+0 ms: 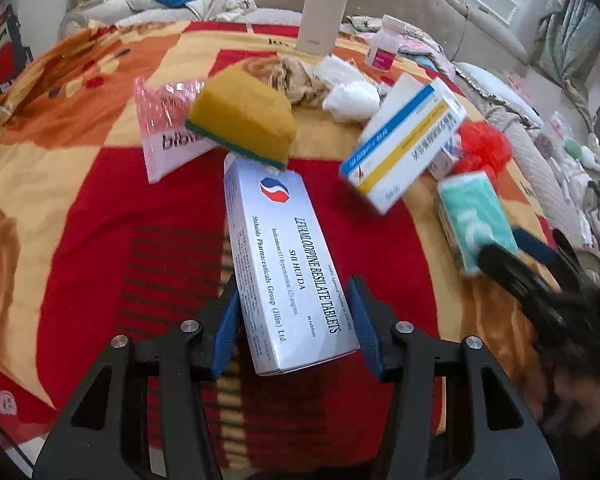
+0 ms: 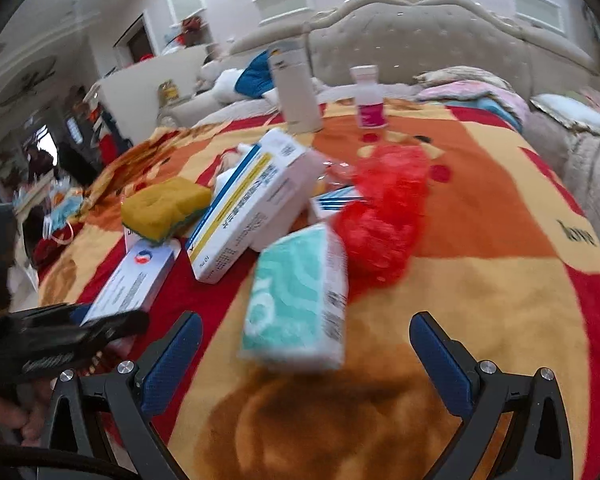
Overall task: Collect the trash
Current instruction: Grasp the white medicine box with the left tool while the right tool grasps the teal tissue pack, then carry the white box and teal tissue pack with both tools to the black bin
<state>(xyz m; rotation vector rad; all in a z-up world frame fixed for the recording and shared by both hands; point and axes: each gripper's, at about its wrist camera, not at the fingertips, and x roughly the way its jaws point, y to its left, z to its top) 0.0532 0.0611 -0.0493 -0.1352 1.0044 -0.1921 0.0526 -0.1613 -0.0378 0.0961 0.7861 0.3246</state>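
A silver tablet box (image 1: pixel 288 276) lies on the red and yellow blanket, its near end between my left gripper's (image 1: pixel 296 324) blue pads; the jaws stand either side with small gaps. It also shows in the right wrist view (image 2: pixel 134 280). My right gripper (image 2: pixel 306 354) is open, just short of a teal tissue pack (image 2: pixel 296 300), which also shows in the left wrist view (image 1: pixel 476 216). A white box with blue and yellow stripes (image 1: pixel 404 140) (image 2: pixel 252 200), a yellow sponge (image 1: pixel 244 116) (image 2: pixel 166 206), a red plastic bag (image 2: pixel 384 216) and crumpled tissues (image 1: pixel 352 94) lie behind.
A pink plastic packet (image 1: pixel 168 128) lies at the left. A beige flask (image 1: pixel 320 8) and a small white bottle (image 1: pixel 384 42) stand at the back. The blanket (image 2: pixel 500 272) covers a bed with a padded headboard (image 2: pixel 420 36). Bedding is piled at the right.
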